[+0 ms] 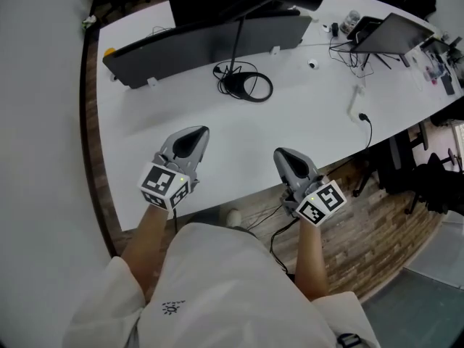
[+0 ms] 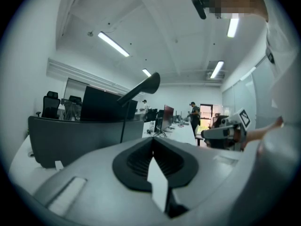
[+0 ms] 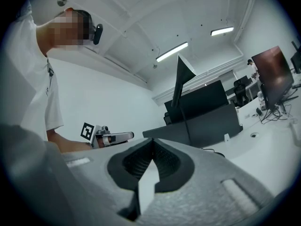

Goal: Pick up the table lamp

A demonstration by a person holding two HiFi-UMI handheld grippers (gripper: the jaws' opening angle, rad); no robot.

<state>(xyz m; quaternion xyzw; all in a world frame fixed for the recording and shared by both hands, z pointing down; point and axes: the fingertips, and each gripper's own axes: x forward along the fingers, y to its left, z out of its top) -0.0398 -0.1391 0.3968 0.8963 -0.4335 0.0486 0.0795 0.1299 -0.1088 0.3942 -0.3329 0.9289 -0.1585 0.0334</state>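
The table lamp has a thin black stem (image 1: pixel 236 46) rising from a ring-shaped base with a coiled cable (image 1: pixel 246 85), about mid-table in front of a black divider. Its slanted black head (image 2: pixel 142 85) shows in the left gripper view, and again in the right gripper view as the lamp head (image 3: pixel 181 76). My left gripper (image 1: pixel 194 133) hovers over the table's near part, shut and empty, well short of the lamp. Beside it, my right gripper (image 1: pixel 283 155) is at the near edge, also shut with nothing between its jaws. Both point toward the lamp.
A long black divider panel (image 1: pixel 210 42) stands across the white table (image 1: pixel 304 114) behind the lamp. A laptop (image 1: pixel 395 31), cables and small items lie at the far right, a white plug adapter (image 1: pixel 355 101) nearer. Dark chairs (image 1: pixel 428 180) stand off the table's right edge.
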